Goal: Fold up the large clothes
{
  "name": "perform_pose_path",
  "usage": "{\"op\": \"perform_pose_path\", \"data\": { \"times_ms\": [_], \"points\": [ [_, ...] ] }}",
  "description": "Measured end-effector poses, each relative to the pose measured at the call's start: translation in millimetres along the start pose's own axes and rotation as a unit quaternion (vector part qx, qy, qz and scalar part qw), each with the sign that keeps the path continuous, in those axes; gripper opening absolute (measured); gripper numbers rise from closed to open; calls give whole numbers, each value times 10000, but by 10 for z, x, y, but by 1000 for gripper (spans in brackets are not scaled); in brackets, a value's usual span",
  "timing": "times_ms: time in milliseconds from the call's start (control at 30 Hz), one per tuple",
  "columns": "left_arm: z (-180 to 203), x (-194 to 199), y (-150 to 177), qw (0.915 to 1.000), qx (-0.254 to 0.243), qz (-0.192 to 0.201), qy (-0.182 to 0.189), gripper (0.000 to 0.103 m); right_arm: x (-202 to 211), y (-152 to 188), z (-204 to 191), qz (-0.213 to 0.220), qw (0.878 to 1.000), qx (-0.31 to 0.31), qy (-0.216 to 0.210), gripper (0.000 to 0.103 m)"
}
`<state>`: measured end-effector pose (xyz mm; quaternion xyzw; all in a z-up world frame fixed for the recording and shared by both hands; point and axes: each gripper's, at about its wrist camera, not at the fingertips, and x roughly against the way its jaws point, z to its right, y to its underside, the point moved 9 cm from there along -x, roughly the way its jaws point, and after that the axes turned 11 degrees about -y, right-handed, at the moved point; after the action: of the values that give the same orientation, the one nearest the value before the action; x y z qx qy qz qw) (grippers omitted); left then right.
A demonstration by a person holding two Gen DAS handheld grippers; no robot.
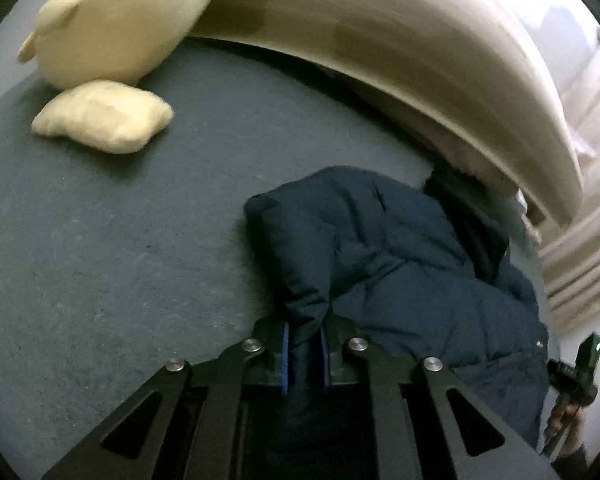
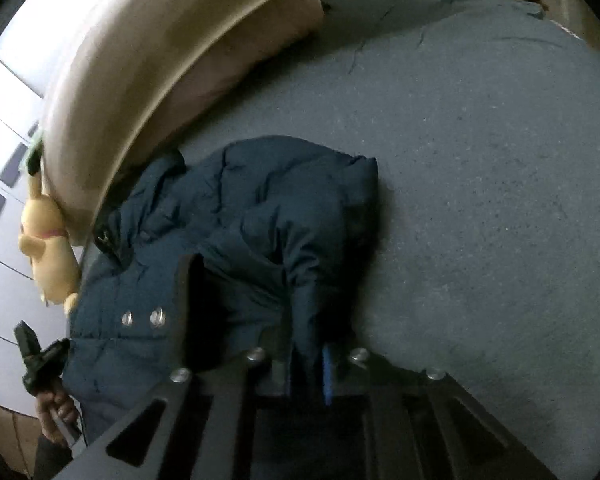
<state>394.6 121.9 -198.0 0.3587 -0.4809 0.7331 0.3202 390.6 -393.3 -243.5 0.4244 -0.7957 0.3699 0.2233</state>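
Note:
A dark navy puffer jacket [image 1: 400, 264] lies bunched on a grey-blue bed sheet [image 1: 120, 260], up against the cream headboard [image 1: 380, 28]. My left gripper [image 1: 305, 340] is shut on a fold of the jacket's fabric, which is pinched between its blue pads. In the right wrist view the same jacket [image 2: 240, 216] shows two silver snaps, and my right gripper [image 2: 309, 364] is shut on another fold of it. Each gripper appears at the edge of the other's view, held in a hand.
Two cream plush cushions [image 1: 112, 20] [image 1: 104, 116] lie on the sheet at the far left. A pinkish pillow [image 2: 252, 52] leans on the headboard [image 2: 148, 40]. A yellow plush toy [image 2: 48, 248] hangs beside the bed. Grey sheet [image 2: 480, 200] stretches to the right.

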Motion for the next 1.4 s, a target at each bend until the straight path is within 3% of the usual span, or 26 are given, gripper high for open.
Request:
{"op": "perform_pose_path", "data": {
  "times_ms": [33,67,100,133,167,200,267,400,433,467,500,600,667,733,767,800,833,867,900,933,1067,1200,1333,1400],
  "points": [
    [7,30,-10,10000,15,23,-12,21,39,-13,-12,105,9998,-124,-137,18],
    [-2,70,-15,10000,24,23,-2,28,64,-23,-27,139,9993,-198,-282,31],
    [1,95,-29,10000,36,35,-27,42,86,-33,-42,147,9987,-253,-419,44],
    [-1,149,-74,9999,52,117,-21,51,139,-54,-48,196,9978,-335,-542,83],
    [-16,196,-115,9998,68,208,3,70,213,-91,-40,356,9971,-344,-583,90],
    [-38,250,-175,9993,128,339,21,78,292,-138,-33,485,9964,-328,-611,90],
    [-94,298,-270,9983,332,467,44,78,406,-207,36,660,9935,-538,-751,90],
    [-127,166,-359,9985,438,332,42,74,311,-311,194,671,9888,-1025,-858,88],
    [-142,126,-345,9988,412,266,4,63,239,-319,193,596,9880,-1085,-928,77],
    [-125,62,-303,9993,351,89,-1,29,143,-311,153,436,9897,-1022,-906,34],
    [-89,17,-272,9994,334,-41,61,24,78,-291,107,286,9918,-938,-822,20],
    [-10,55,-280,9997,90,235,-39,19,140,-350,-95,433,9973,-326,-486,15],
    [-22,-76,-225,9997,-26,104,-201,19,-1,-286,129,178,9984,-488,-206,17],
    [-8,-41,-239,9994,-47,178,-278,23,-41,-262,206,137,9967,-720,-354,24],
    [38,-27,-242,9992,-80,239,-316,25,20,-278,181,245,9969,-679,-304,38],
    [35,61,-252,9980,-144,361,-498,38,132,-294,122,432,9974,-545,-197,52],
    [21,182,-255,9957,-178,540,-735,46,295,-286,147,555,9976,-417,-18,84],
    [-20,285,-270,9933,-203,708,-888,60,396,-298,104,735,9966,-281,239,86],
    [-37,419,-304,9893,-277,958,-1067,63,559,-313,-7,1019,9938,-36,443,86],
    [17,590,-294,9836,-408,1228,-1258,63,639,-328,-152,1145,9924,103,429,86],
    [384,869,-37,9748,-818,1509,-1421,64,783,-98,-809,1404,9855,863,398,86],
    [696,816,351,9673,-1349,1463,-1571,64,387,289,-1222,1074,9753,1781,750,85],
    [730,544,615,9607,-1733,1202,-1805,65,-158,681,-1036,238,9665,2148,1385,85],
    [693,430,678,9584,-1812,1180,-1865,66,-288,760,-940,50,9678,2102,1383,86]
  ]
}}
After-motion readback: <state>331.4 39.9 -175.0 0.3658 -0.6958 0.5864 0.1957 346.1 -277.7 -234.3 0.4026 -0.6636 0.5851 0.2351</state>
